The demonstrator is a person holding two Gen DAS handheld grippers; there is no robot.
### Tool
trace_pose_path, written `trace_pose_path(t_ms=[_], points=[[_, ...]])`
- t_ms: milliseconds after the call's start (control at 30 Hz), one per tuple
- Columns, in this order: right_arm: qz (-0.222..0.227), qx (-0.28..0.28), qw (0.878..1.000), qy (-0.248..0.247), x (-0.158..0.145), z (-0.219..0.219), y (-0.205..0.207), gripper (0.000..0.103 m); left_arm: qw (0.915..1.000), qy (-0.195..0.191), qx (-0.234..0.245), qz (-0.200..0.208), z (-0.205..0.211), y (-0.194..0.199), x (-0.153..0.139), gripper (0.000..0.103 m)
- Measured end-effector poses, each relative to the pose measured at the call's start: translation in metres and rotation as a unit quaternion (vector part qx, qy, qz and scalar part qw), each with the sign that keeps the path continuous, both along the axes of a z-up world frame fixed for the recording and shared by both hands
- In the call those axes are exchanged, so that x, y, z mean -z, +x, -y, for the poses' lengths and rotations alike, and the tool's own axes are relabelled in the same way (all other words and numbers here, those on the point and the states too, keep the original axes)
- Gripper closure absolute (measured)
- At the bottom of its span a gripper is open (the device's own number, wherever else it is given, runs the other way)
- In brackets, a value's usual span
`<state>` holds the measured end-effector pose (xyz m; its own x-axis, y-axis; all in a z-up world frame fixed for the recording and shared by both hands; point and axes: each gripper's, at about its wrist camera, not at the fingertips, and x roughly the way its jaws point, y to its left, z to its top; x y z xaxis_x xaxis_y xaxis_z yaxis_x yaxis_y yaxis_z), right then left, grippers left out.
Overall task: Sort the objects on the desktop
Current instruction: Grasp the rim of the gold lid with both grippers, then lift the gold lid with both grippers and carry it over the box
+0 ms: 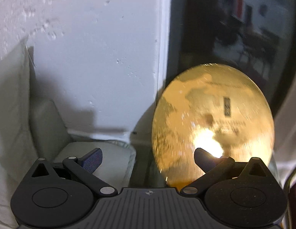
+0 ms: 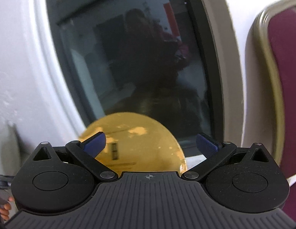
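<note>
Left claw (image 1: 148, 157): my fingers are wide apart, holding nothing.
Right claw (image 2: 150, 145): wide apart too, holding nothing.
Gold disc (image 1: 212, 122): shiny, just ahead.

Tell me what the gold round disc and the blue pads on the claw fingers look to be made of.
Gold disc: likely foil-faced card or thin metal with a shiny, scuffed finish; it throws a bright glare, shows worn patches and bears a barcode label.

Blue pads: probably rubber or soft plastic, matte, with a fine ribbed grip texture.
</note>
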<state>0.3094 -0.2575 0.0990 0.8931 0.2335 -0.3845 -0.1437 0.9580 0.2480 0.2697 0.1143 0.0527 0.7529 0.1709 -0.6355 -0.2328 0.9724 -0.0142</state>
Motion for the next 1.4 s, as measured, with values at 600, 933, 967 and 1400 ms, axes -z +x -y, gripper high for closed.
trace_pose_path(t_ms=[600, 933, 967, 1400], points=[[-0.031, -0.022, 0.999, 0.007, 0.140, -0.003, 0.116, 0.000, 0.9977, -0.063, -0.020, 0.013, -0.012, 0.082, 0.099, 0.001], [-0.017, -0.050, 0.998, 0.017, 0.157, -0.005, 0.123, 0.000, 0.9907, -0.127, 0.023, 0.043, -0.013, 0.094, 0.110, 0.001], [-0.020, -0.049, 0.998, 0.024, 0.158, -0.004, 0.125, 0.000, 0.9902, -0.130, 0.030, 0.041, -0.011, 0.096, 0.110, 0.000], [0.034, -0.038, 0.999, 0.007, 0.121, -0.016, 0.102, 0.000, 0.9899, -0.078, 0.047, 0.109, 0.013, 0.069, 0.067, 0.002]])
